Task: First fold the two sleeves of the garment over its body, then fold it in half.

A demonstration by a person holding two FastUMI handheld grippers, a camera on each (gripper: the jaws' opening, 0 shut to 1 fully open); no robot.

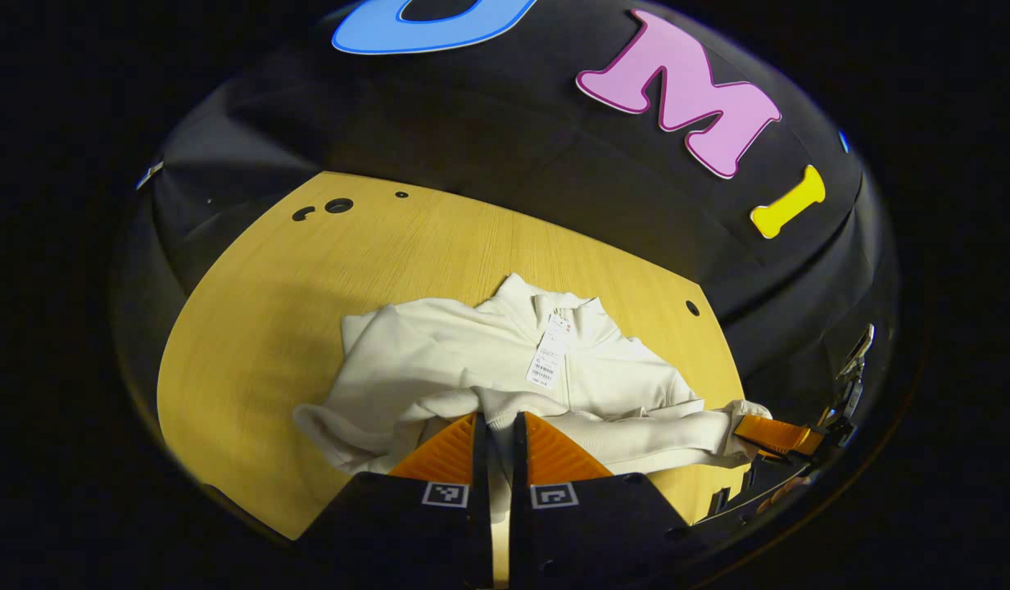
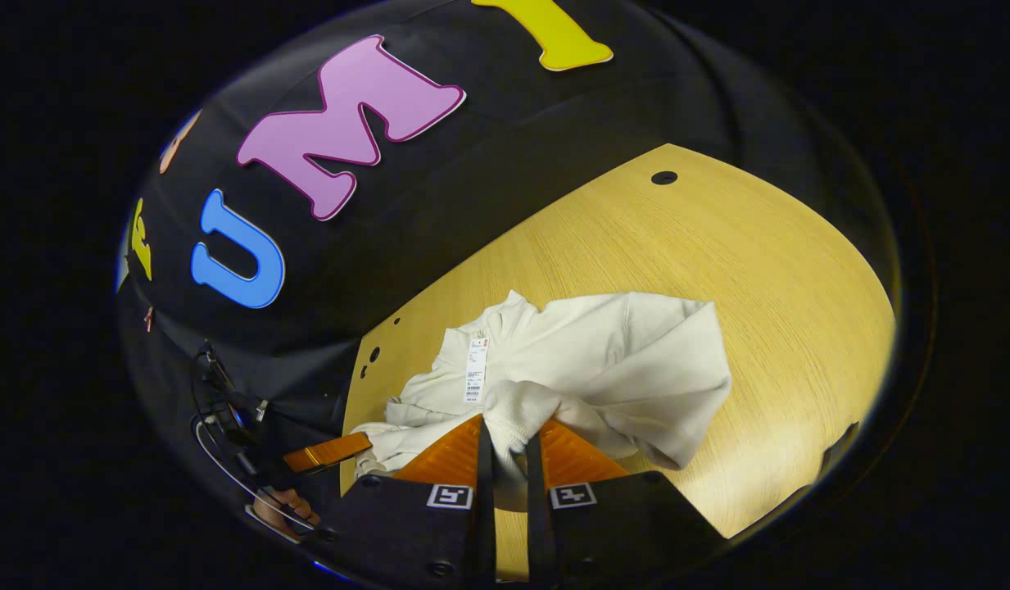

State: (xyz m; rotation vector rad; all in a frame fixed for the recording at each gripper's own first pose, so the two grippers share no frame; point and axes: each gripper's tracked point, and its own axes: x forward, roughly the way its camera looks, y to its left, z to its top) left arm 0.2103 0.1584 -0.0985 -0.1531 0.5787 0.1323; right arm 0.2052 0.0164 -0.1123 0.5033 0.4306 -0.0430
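left gripper (image 1: 500, 434) | orange ribbed fingers | blk body | sq. markers

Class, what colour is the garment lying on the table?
The garment is cream-white, plain with no pattern; the left gripper view shows it best, spread on the yellow wooden table.

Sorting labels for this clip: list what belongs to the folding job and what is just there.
Job:
- cream garment
- its sleeves, already folded over the body
- left tongs, pinching its hem
- right tongs, pinching its hem

Just there:
- wooden table
- hang tag
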